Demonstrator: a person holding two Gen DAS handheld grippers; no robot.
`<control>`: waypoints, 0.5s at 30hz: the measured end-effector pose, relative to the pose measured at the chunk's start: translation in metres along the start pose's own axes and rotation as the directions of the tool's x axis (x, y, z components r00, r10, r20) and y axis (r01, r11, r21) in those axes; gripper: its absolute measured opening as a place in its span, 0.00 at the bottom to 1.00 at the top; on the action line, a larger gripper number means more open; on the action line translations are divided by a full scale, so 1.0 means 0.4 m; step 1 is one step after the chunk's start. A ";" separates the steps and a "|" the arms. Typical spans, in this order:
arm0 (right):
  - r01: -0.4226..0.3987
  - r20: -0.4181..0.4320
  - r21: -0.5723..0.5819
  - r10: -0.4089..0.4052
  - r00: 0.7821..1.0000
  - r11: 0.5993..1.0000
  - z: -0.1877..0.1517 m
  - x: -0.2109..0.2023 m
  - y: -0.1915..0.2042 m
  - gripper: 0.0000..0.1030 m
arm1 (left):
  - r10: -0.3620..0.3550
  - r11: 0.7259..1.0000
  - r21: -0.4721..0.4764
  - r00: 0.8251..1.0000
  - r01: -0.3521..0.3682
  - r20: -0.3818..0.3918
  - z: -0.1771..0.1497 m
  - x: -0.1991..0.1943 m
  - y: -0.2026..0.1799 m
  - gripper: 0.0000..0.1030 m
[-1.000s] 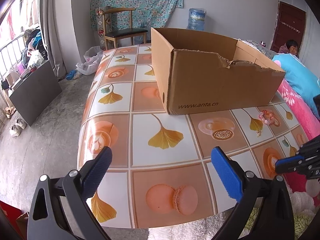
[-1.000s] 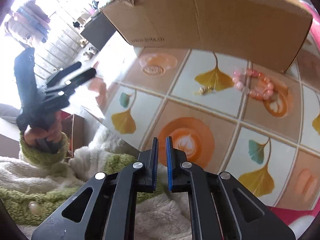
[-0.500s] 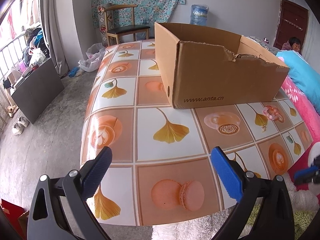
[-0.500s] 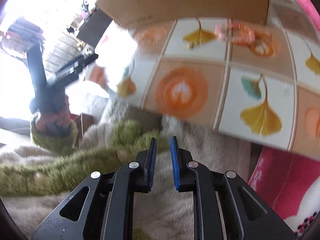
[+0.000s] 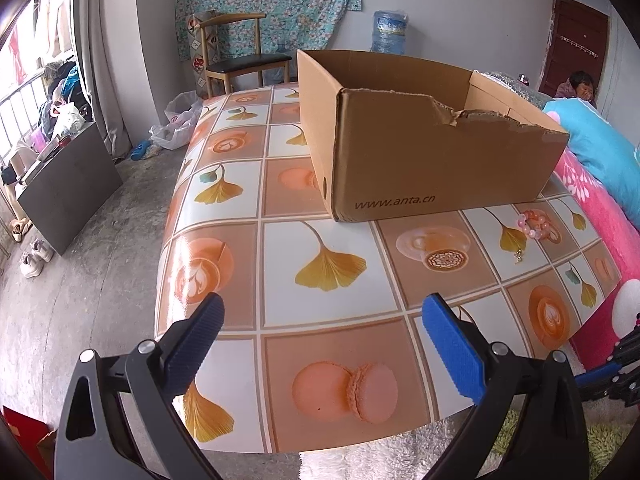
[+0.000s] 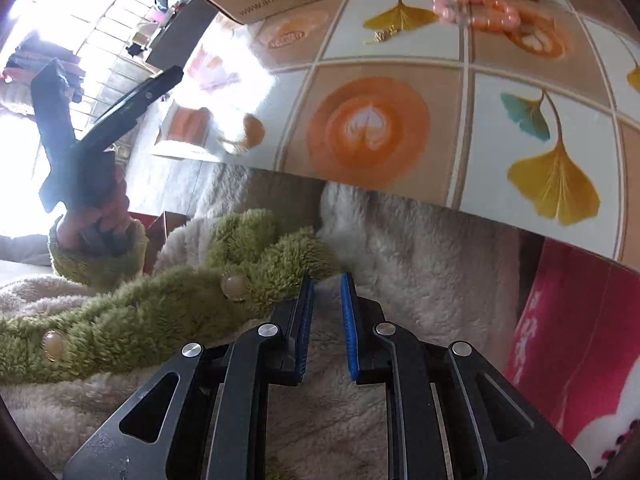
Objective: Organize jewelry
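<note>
Left gripper [image 5: 320,344]: fingers [image 5: 196,344] spread wide, nothing between them, hanging above the near edge of the tabletop [image 5: 248,280] and aimed across it at the cardboard box [image 5: 432,160].

Box sits toward the far right part of the tabletop, open-topped, front wall torn along its rim.

Bead bracelet [image 5: 534,226]: pink and orange beads, lying flat near the right edge of the tabletop, just beside the box's front right corner. A small gold piece [image 5: 519,257], possibly an earring or charm, lies just nearer the front edge than the bracelet, apart from it.

Right gripper [image 6: 326,328]: fingers have just been parting a little; a narrow gap shows, nothing in it. It points down at fleece clothing [image 6: 400,280], off the front edge of the tabletop.

Key relation, as judged: both jewelry pieces lie ahead of the right gripper and beyond the tabletop edge; the right hand is nearer to them. The gold piece's long axis runs roughly along the box front.

Left view alone shows the box's open top. Right view alone shows the left hand [image 6: 100,216] gripping its tool.
</note>
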State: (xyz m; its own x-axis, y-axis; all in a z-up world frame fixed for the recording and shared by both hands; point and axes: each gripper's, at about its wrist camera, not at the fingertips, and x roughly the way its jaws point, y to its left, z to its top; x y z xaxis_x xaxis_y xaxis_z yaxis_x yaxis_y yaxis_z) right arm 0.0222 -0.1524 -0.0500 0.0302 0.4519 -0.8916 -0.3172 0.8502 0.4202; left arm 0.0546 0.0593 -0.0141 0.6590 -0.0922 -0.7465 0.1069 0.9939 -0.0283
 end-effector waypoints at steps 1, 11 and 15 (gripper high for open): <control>0.007 0.052 -0.017 -0.006 0.999 1.000 0.019 -0.020 0.010 0.15 | -0.003 1.000 -0.006 1.000 0.003 0.004 -0.001 -0.001 0.001 0.94; 0.014 0.083 -0.047 -0.010 0.996 0.999 0.085 0.015 0.007 0.13 | -0.007 1.000 -0.006 1.000 0.008 0.024 0.002 -0.019 -0.003 0.94; 0.012 -0.058 -0.033 -0.014 0.998 0.999 0.017 0.044 0.008 0.13 | -0.013 1.000 -0.016 1.000 0.013 0.020 0.002 -0.014 0.001 0.94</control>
State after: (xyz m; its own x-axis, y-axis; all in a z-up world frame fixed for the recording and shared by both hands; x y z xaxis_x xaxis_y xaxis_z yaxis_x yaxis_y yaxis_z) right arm 0.0280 -0.1397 -0.0632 -0.0209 0.4236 -0.9056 -0.3477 0.8462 0.4038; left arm 0.0514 0.0601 -0.0092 0.6723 -0.1062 -0.7326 0.1038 0.9934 -0.0487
